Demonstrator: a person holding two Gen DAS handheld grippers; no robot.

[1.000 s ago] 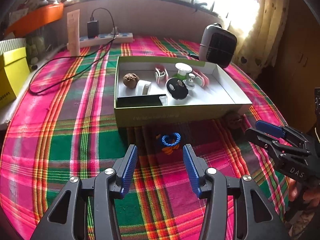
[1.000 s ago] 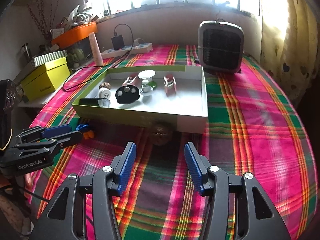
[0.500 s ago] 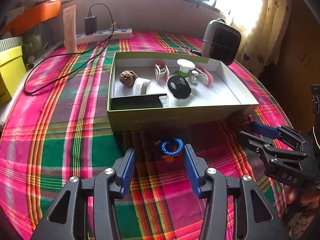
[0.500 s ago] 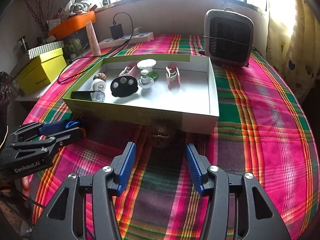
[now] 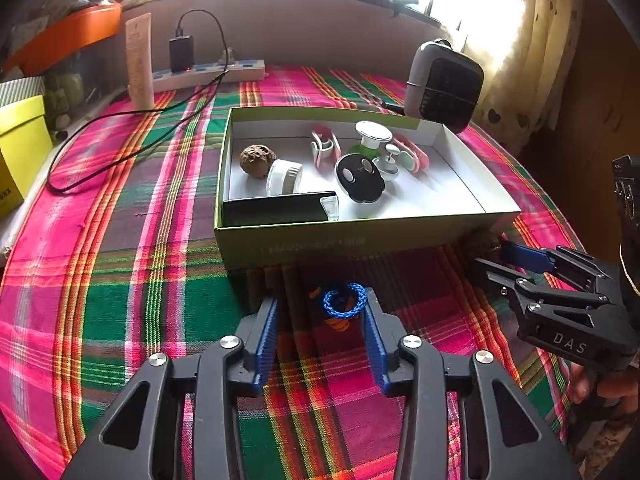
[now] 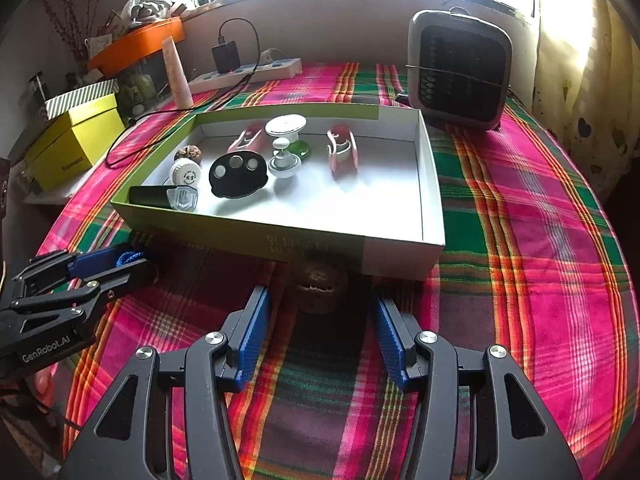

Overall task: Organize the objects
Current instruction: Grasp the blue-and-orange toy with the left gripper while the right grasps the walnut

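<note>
A blue and orange braided cord loop [image 5: 343, 305] lies on the plaid cloth just in front of the green-sided box [image 5: 360, 240]. My left gripper [image 5: 322, 308] is open, its fingertips on either side of the loop. A brown walnut [image 6: 318, 286] lies against the box's near wall. My right gripper [image 6: 320, 304] is open with the walnut between its fingertips. The box [image 6: 280, 236] holds another walnut [image 5: 257, 157], a white jar [image 5: 283, 177], a black disc [image 5: 360, 178], pink clips and a black case. In the left wrist view the right gripper [image 5: 508, 260] shows at the box's right corner.
A grey heater [image 6: 460, 70] stands behind the box at the back right. A power strip [image 5: 208, 76] with a charger and black cable, a pink tube [image 5: 140, 62] and a yellow box [image 6: 76, 140] are at the back left. The round table's edge drops off on the right.
Both grippers have moved forward toward the box. The cord loop now sits between the left fingertips and the walnut between the right fingertips. Both stay open.
</note>
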